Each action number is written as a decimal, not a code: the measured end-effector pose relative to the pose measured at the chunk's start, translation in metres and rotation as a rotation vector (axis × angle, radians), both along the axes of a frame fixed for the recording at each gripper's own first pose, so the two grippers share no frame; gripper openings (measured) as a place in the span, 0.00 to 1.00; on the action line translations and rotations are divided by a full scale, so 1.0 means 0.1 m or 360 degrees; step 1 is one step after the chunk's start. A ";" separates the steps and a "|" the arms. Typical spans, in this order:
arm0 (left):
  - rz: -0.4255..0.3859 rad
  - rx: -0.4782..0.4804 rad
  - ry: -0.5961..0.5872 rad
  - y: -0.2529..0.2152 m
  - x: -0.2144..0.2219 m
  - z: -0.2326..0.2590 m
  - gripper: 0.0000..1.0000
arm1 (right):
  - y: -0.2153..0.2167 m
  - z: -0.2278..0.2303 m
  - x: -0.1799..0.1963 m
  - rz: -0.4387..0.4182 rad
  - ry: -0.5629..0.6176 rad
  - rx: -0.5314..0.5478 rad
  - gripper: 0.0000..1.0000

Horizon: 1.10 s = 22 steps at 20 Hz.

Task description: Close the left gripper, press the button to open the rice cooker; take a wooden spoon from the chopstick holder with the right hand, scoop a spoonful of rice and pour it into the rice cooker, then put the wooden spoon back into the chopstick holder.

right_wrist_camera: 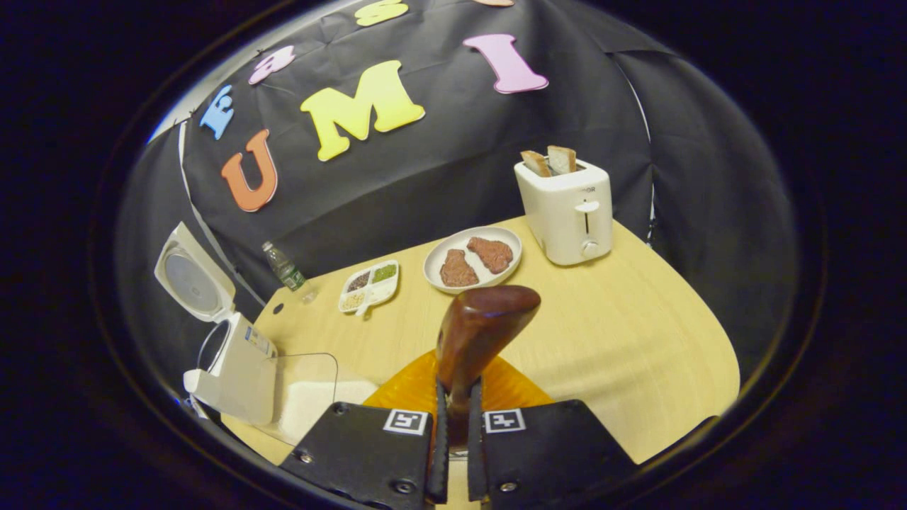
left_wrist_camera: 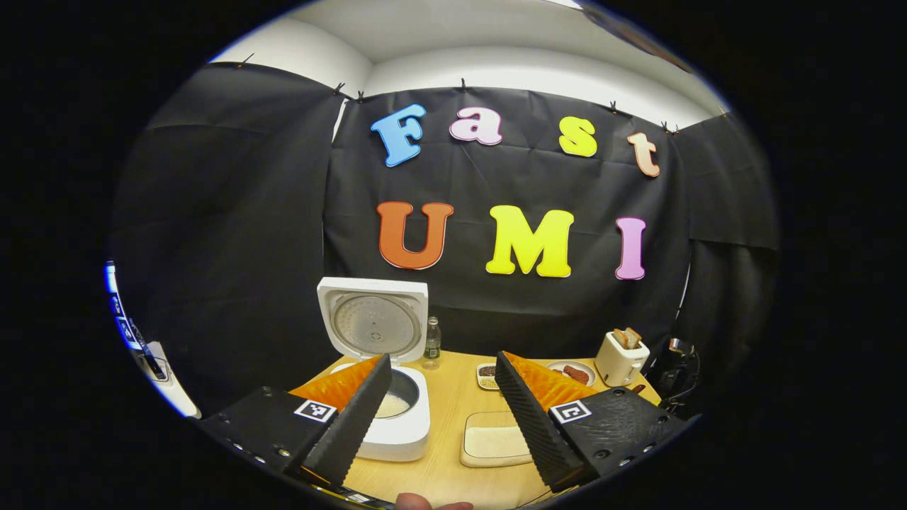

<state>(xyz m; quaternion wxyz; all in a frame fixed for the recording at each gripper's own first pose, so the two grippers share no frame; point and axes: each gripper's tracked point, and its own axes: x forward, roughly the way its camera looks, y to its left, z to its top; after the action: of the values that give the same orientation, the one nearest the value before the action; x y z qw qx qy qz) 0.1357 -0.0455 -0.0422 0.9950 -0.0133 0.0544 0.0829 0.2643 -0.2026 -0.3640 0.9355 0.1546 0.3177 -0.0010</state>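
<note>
R gripper (right_wrist_camera: 453, 425) clamps wooden spoon (right_wrist_camera: 476, 333), long axis pointing fwd/up; L gripper (left_wrist_camera: 443, 411) wide.

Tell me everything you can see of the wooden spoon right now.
The wooden spoon is dark reddish-brown, glossy wood. The right gripper is shut on its handle, both fingers pressing it; the broad rounded end juts up and forward, tilted slightly right, above the table, touching nothing else. I cannot tell whether it carries rice.

Right side: I see bare table (right_wrist_camera: 623, 333) | rear: toaster (right_wrist_camera: 567, 209), plate (right_wrist_camera: 434, 263) | left: open rice cooker (right_wrist_camera: 237, 365), rice tray (right_wrist_camera: 305, 393) blocking my path.
</note>
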 end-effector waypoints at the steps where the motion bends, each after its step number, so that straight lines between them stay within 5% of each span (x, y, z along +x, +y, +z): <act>1: 0.0009 0.0001 0.0002 0.03 0.04 0.01 0.94 | 0.00 -0.01 0.00 -0.0002 0.0005 0.0008 0.18; 6: 0.0009 0.0093 -0.0069 0.21 0.35 0.26 0.94 | -0.04 0.13 0.00 0.0034 -0.0042 0.0046 0.30; 9: 0.0011 0.0086 -0.0107 0.38 0.58 0.43 0.94 | -0.19 0.39 0.00 0.0025 -0.0110 -0.0053 0.71; 10: 0.0037 0.0088 -0.0108 0.49 0.66 0.47 0.94 | -0.24 0.49 -0.03 0.0024 -0.0134 -0.0092 0.76; 12: 0.0082 0.0100 -0.0115 0.68 0.86 0.58 0.95 | -0.33 0.77 -0.03 0.0004 -0.0199 -0.0153 0.81; 13: 0.0101 0.0118 -0.0114 0.79 0.98 0.64 0.85 | -0.37 0.91 -0.05 -0.0004 -0.0230 -0.0178 0.82; 14: 0.0109 0.0135 -0.0084 0.90 1.10 0.66 0.95 | -0.40 1.06 -0.08 -0.0012 -0.0264 -0.0203 0.86; 15: 0.0117 0.0141 -0.0056 1.01 1.25 0.69 0.95 | -0.44 1.21 -0.10 -0.0026 -0.0306 -0.0230 0.93; 22: 0.0152 0.0035 0.0182 1.75 2.24 0.50 0.96 | -0.42 2.08 -0.54 -0.0096 -0.0472 -0.0369 0.97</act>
<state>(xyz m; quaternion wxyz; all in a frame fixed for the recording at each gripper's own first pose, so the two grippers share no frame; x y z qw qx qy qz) 0.3594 0.1299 0.0078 0.9853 -0.0002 0.1095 0.1315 0.2101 -0.2449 -0.1558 0.9832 0.0535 0.1693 -0.0428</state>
